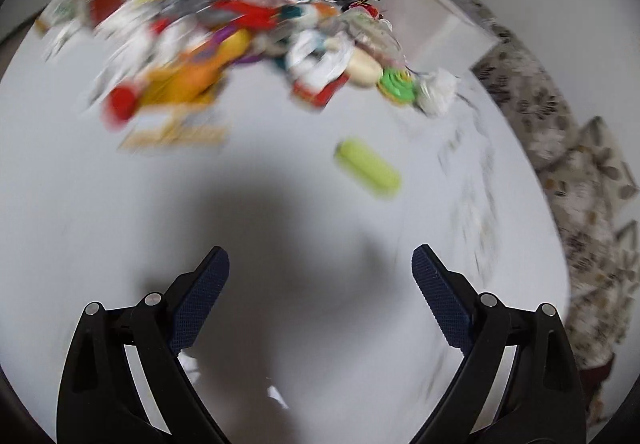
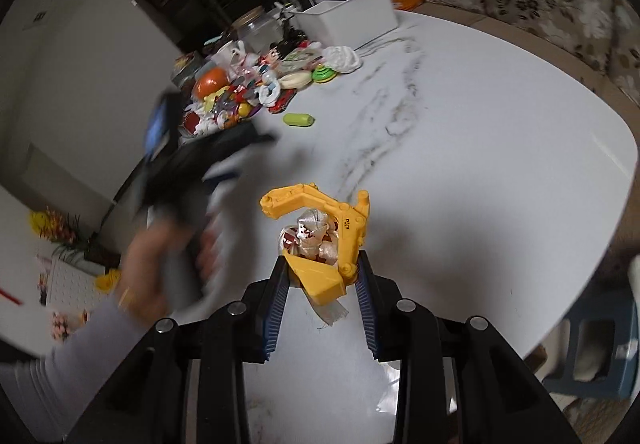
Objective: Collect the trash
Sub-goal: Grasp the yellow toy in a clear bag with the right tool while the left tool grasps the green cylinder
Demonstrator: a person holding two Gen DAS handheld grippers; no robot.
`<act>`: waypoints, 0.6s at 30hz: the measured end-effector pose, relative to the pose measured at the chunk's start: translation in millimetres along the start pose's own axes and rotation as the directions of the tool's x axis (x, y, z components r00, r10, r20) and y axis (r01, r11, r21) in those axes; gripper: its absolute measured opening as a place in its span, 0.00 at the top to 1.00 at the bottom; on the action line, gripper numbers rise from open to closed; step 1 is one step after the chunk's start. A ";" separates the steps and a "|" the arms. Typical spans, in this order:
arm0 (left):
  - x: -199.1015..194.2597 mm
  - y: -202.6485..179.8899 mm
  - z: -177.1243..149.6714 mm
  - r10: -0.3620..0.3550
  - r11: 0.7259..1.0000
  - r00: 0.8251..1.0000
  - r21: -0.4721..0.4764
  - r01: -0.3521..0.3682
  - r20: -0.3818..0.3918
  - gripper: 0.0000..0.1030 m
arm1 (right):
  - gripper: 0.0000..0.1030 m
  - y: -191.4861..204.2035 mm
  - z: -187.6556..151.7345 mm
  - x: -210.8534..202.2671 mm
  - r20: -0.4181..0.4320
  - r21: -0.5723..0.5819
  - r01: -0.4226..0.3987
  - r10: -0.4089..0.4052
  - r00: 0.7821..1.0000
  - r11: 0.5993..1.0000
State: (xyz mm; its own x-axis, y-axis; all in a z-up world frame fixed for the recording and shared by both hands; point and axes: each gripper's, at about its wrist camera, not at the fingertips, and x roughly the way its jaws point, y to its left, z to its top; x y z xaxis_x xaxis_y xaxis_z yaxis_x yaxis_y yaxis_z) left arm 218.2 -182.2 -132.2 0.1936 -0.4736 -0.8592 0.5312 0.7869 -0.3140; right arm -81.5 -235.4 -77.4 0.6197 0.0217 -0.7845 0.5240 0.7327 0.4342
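White marbled tabletop (image 1: 280, 172) fills the left wrist view, heavily motion-blurred; left tongs (image 1: 320, 260) spread wide, nothing between them, aimed toward the jumbled pile of toys and trash (image 1: 224, 24) at the far side, with a loose green capsule (image 1: 368, 168) lying apart from it and a white bin (image 1: 432, 24) just behind. Risk: at this blur a grab could land on a toy, not trash. Right wrist view: right tongs (image 2: 322, 264) clamped on a yellow toy excavator arm (image 2: 320, 228) with a crumpled shiny wrapper (image 2: 312, 236) tangled in it, over bare tabletop. Wrapper looks loosely held, may slip free. Left hand (image 2: 160, 256) sweeps across nearby, collision possible; bin well apart, beyond the pile.
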 end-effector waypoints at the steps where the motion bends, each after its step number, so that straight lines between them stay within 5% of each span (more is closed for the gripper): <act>1: 13.4 -13.5 11.2 0.035 0.999 0.999 0.019 -0.034 -0.008 0.12 | 0.68 -2.0 -2.7 -2.6 0.002 0.014 -0.001 0.001 1.000 1.000; 5: 47.4 -42.9 34.5 0.184 0.979 0.983 0.087 -0.183 -0.010 0.18 | 0.68 -7.2 -15.7 -13.4 0.009 0.055 -0.006 0.005 1.000 0.998; 9: 48.1 -56.5 36.2 0.244 0.958 0.969 0.141 -0.248 0.047 0.78 | 0.68 -13.0 -22.4 -19.4 0.008 0.077 -0.007 0.007 1.000 0.997; 18: -13.6 -18.2 -1.1 0.069 0.992 0.996 0.098 -0.075 0.055 0.82 | 0.68 -16.9 -15.0 -21.5 0.018 0.050 -0.043 0.042 0.999 0.998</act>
State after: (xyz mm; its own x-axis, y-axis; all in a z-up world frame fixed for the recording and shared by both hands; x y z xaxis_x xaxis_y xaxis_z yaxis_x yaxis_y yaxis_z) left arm 204.9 -189.7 -115.2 0.2748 -0.4387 -0.8556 0.5939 0.7773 -0.2078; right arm -112.5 -238.0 -74.5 0.6518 0.0404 -0.7573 0.5254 0.6961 0.4894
